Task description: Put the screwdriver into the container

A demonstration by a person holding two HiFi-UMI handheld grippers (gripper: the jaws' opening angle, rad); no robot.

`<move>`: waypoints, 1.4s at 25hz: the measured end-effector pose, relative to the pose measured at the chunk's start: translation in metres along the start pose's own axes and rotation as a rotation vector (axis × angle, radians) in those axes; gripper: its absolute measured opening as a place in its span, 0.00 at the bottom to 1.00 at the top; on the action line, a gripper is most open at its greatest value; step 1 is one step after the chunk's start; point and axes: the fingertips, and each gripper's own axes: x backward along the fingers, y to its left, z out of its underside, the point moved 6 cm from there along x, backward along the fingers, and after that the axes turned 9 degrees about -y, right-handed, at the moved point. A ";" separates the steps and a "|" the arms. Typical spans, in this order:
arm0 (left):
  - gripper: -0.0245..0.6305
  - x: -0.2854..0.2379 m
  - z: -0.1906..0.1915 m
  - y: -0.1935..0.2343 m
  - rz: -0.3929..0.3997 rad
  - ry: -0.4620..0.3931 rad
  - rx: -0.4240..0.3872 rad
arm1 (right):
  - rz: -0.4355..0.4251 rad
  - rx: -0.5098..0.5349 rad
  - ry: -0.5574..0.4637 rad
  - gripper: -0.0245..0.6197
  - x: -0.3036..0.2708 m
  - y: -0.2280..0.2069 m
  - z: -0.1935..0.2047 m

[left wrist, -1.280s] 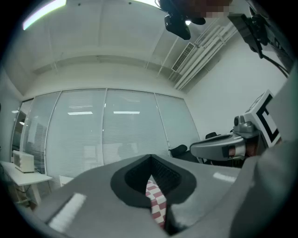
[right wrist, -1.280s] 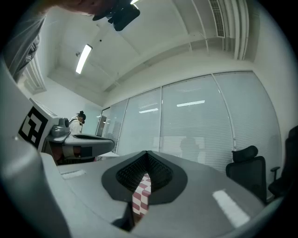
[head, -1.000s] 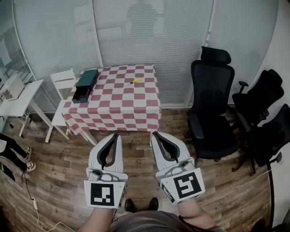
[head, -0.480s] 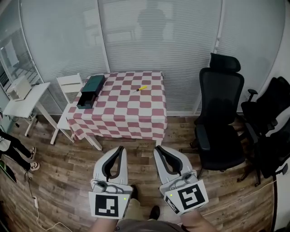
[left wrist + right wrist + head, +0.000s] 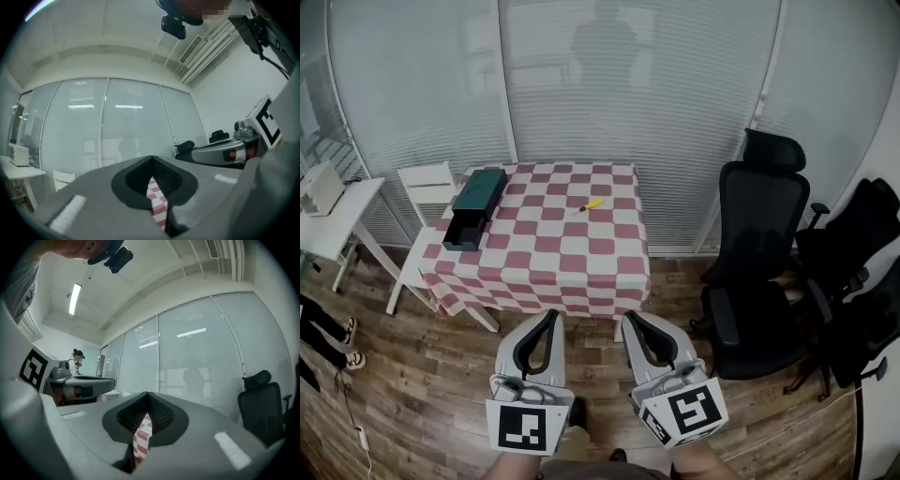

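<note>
Right now both your claws are pinched shut on nothing: left gripper [image 5: 550, 315] and right gripper [image 5: 629, 319] hang side by side, short of the checkered table [image 5: 572, 255]. The yellow screwdriver [image 5: 590, 204] lies there, well apart from the dark green container [image 5: 474, 207] near its left edge.

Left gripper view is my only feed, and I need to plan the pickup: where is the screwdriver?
Observer: The yellow screwdriver lies on the checkered table, in its far half, slightly right of centre.
Operator: And the container?
Observer: The dark green container sits along the table's left edge, well apart from the screwdriver.
Operator: Is the right gripper carrying anything?
Observer: No. The right gripper is shut and empty, short of the table's near edge.
</note>
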 end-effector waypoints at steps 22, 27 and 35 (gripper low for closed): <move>0.04 -0.126 0.044 0.114 0.102 -0.055 0.061 | 0.117 0.023 0.036 0.08 -0.168 -0.039 0.021; 0.04 -0.151 0.062 0.121 0.104 -0.030 0.055 | 0.129 -0.003 0.046 0.08 -0.188 -0.059 0.036; 0.04 -0.214 0.096 0.130 0.111 0.033 0.032 | 0.139 -0.062 0.045 0.08 -0.242 -0.112 0.061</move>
